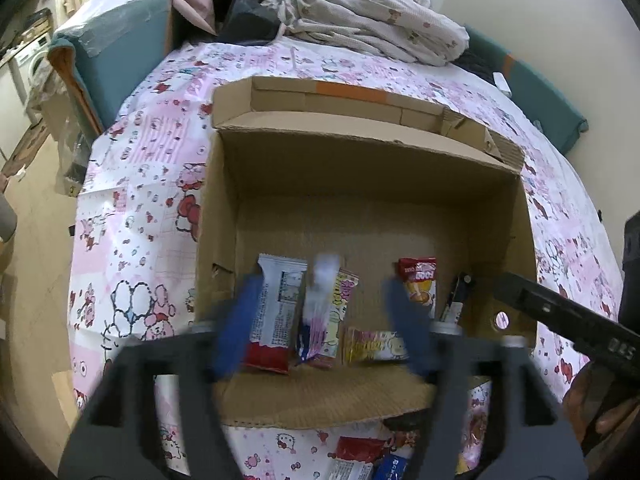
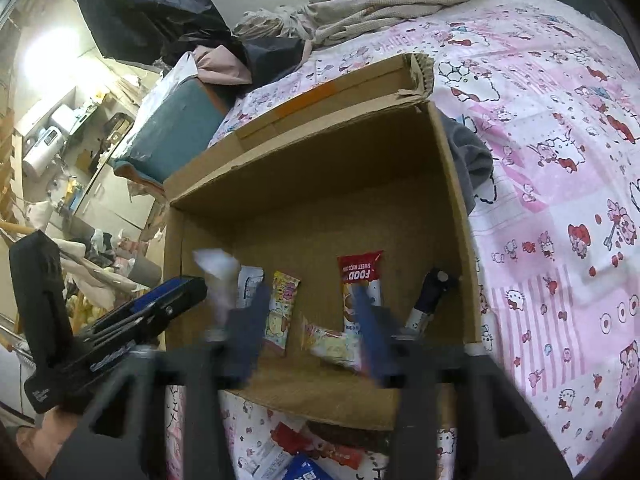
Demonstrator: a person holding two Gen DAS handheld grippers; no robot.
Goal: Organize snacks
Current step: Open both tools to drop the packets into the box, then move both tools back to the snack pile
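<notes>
Now | white-red packet (image 1: 276, 312): lengthwise toward box (image 1: 360, 168) back wall

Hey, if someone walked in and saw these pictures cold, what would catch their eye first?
Probably the open cardboard box in the middle of the pink cartoon-print bedsheet, with a few snack packets lying along its near edge, among them a red-topped one. Next, both pairs of blue-tipped tongs, the left tongs and the right tongs, hang open over those packets, and a blurred white packet shows between the left pair, not gripped.
</notes>
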